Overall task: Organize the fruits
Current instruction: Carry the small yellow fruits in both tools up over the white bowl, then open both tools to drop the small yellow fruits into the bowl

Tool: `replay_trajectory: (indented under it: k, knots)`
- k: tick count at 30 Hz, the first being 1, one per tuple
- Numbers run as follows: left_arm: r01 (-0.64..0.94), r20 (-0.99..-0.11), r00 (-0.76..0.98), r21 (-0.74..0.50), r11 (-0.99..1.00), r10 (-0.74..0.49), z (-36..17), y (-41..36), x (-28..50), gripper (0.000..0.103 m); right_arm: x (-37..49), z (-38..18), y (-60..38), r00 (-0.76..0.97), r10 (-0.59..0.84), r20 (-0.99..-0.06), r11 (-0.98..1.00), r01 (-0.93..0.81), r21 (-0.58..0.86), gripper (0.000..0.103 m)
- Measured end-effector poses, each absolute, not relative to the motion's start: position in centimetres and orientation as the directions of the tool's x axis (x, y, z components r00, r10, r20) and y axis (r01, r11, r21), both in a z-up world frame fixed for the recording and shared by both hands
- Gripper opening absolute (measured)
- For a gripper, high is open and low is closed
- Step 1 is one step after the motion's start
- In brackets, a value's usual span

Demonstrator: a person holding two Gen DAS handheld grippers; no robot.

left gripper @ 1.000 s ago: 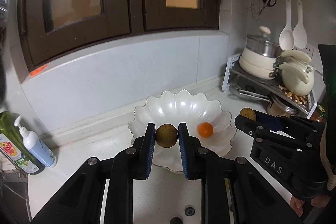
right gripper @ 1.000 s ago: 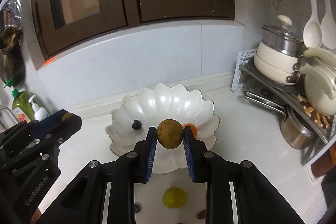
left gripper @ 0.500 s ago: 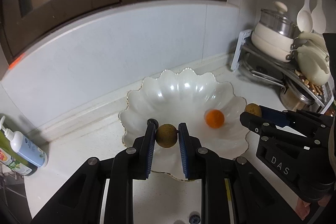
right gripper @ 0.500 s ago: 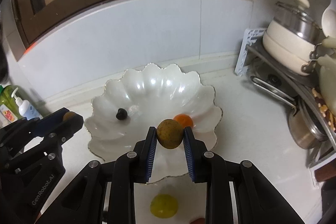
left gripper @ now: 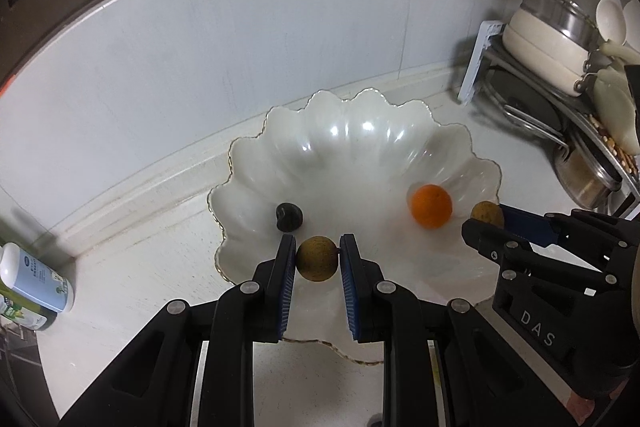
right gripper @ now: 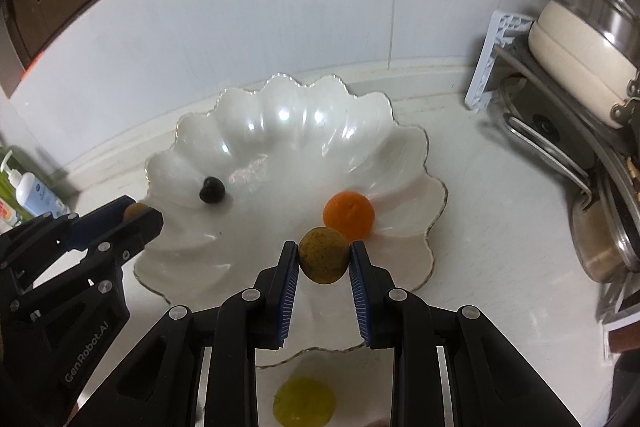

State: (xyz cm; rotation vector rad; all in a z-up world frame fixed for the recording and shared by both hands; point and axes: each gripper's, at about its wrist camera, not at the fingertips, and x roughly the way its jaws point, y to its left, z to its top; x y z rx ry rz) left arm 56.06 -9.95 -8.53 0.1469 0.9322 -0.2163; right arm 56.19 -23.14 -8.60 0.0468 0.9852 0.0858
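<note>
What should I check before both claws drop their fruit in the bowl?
1. Left claw shut on its brown fruit: ok.
2. Right claw shut on its speckled fruit: ok.
3. Both fruits over the scalloped bowl: ok.
4. Orange clear of the right drop spot: not ok, right behind.
5. Dark fruit clear of the left drop: cannot tell.
6. Height above bowl floor: cannot tell.
</note>
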Motion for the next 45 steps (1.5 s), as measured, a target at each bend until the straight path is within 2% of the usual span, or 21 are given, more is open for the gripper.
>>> replay_trajectory:
  k: [22,25,27,28,45]
  knots:
    - [0.269,-0.87,0.484,0.047,0.962,-0.093,-11.7,-10.4,58.4,0.024,58.5,-11.9,-23.0,0.436,0.095,-0.895,0.995,-0.048,0.082,0.027]
    - [0.265,-0.871,0.481,0.037,0.964,-0.099,-11.6,-10.2,58.5,0.03,58.6,-11.8,-23.1,0.436,0.093,-0.895,0.996,-0.045,0.081,0.028]
    - [0.261,-0.871,0.481,0.031,0.965,-0.103,-11.5,-10.2,58.5,0.041,58.7,-11.6,-23.2,0.436,0.09,-0.895,0.996,-0.041,0.08,0.029]
    - [0.259,-0.87,0.484,0.032,0.965,-0.1,-11.4,-10.1,58.5,0.042,58.7,-11.5,-23.2,0.438,0.086,-0.895,0.996,-0.042,0.075,0.03]
    - [0.235,-0.822,0.561,0.049,0.971,-0.095,-7.7,-8.6,56.0,0.043,55.5,-7.6,-23.3,0.548,0.053,-0.835,0.999,-0.027,0.046,0.031]
